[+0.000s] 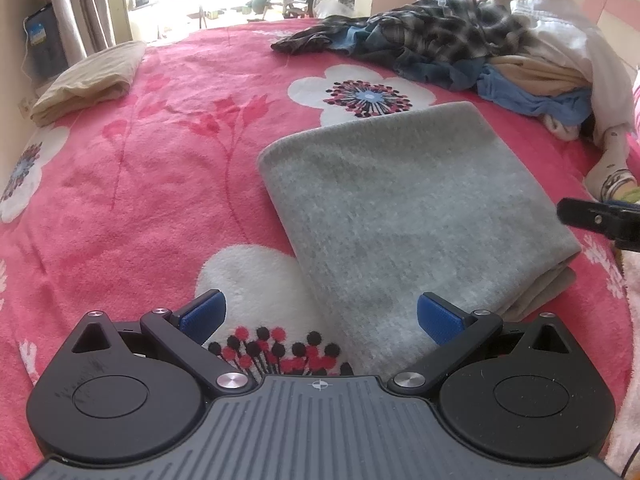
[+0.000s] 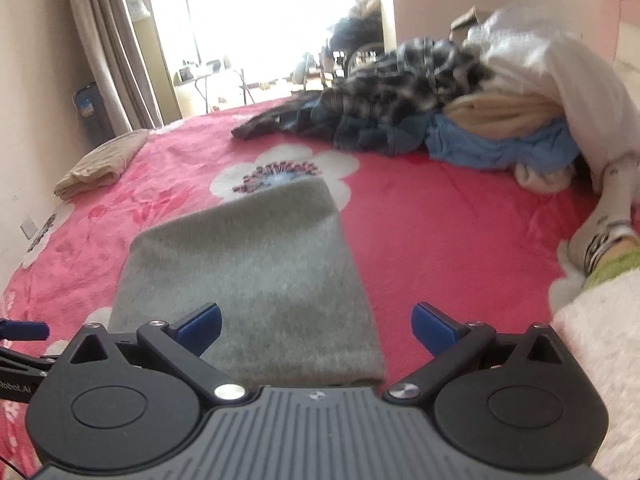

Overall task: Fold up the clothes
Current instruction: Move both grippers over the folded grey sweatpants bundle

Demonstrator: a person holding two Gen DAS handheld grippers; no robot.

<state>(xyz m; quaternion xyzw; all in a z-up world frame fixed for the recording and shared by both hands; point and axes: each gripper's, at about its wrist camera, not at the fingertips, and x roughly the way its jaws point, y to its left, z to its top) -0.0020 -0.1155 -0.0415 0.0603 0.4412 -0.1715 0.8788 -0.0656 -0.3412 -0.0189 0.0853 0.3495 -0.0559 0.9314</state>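
Pink fleece bedding (image 1: 132, 200) printed with large white flowers fills both views, with a bright doorway and a curtain (image 2: 108, 40) at the top of each frame. A grey folded garment (image 1: 400, 208) lies flat on the bedding in a neat rectangle, its stacked layers showing along the lower right edge in the left wrist view; there it sits in the centre and right of the frame, while in the right wrist view it runs from the centre down to the lower middle.

The left gripper (image 1: 320, 316) sits at the bottom of its frame with its jaws spread wide and nothing between them; its right blue pad (image 1: 438, 318) overlaps the near edge of the grey garment, and whether it touches the cloth cannot be told. The right gripper (image 2: 316, 322) is likewise spread wide and empty, its left blue pad (image 2: 200, 328) over the grey cloth and its right pad over bare pink bedding. The tip of the right gripper shows at the right edge of the left wrist view, just beside the garment's right side.

A beige folded cloth (image 1: 88, 80) rests at the upper left near the wall. At the upper right lies a heap of unfolded clothes (image 1: 480, 48): plaid, blue, cream and white pieces tangled together.
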